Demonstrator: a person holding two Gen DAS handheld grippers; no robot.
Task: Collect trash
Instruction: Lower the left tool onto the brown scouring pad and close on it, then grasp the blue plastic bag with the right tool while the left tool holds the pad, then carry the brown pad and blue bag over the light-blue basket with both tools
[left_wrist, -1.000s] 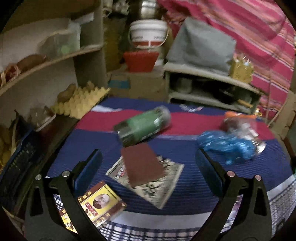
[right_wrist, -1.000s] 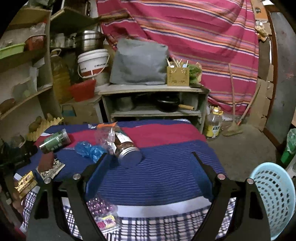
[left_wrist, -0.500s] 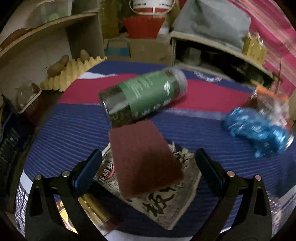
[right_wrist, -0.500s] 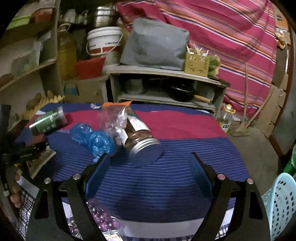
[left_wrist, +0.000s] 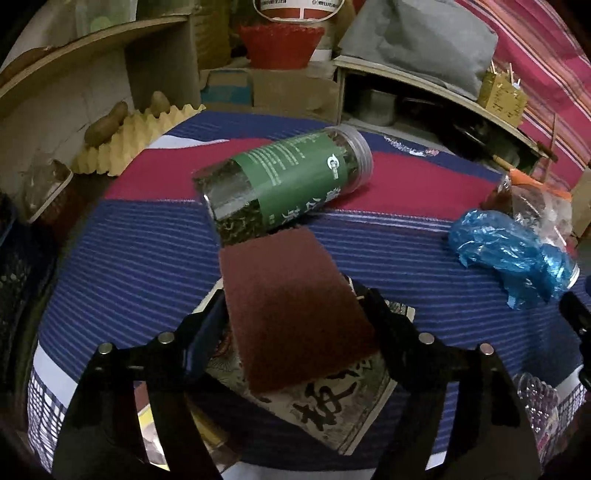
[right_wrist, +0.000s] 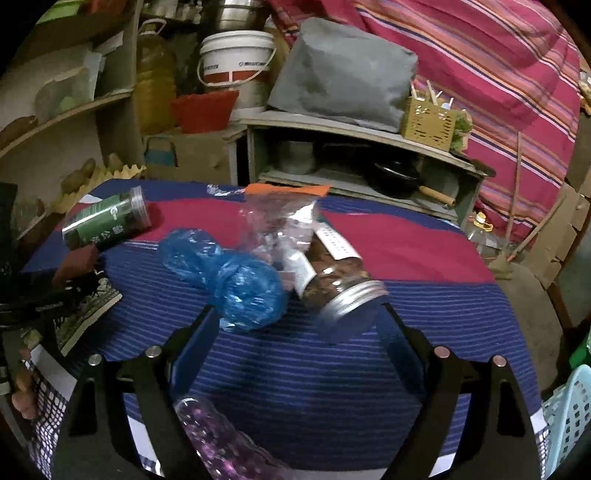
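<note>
A maroon scouring pad (left_wrist: 291, 310) lies on a printed paper packet (left_wrist: 332, 402) on the striped tablecloth. My left gripper (left_wrist: 293, 299) straddles the pad and its jaws are closing, fingertips right beside the pad's two long edges; the pad does not look squeezed. Behind it lies a jar with a green label (left_wrist: 284, 184). A crumpled blue plastic bag (right_wrist: 236, 288) and a clear bag with an orange top (right_wrist: 280, 214) lie against a tipped jar with a metal lid (right_wrist: 332, 291). My right gripper (right_wrist: 295, 328) is open just short of the blue bag and the jar, with nothing between its fingers.
A purple beaded packet (right_wrist: 221, 443) lies under the right gripper at the table's near edge. A light blue basket (right_wrist: 569, 413) stands on the floor at the right. Shelves, an egg tray with potatoes (left_wrist: 122, 136) and a low rack (right_wrist: 354, 155) crowd the table's far side.
The left gripper dropped down and forward over the maroon pad, and its jaws narrowed around it. The right gripper moved in closer to the blue bag and the metal-lidded jar.
</note>
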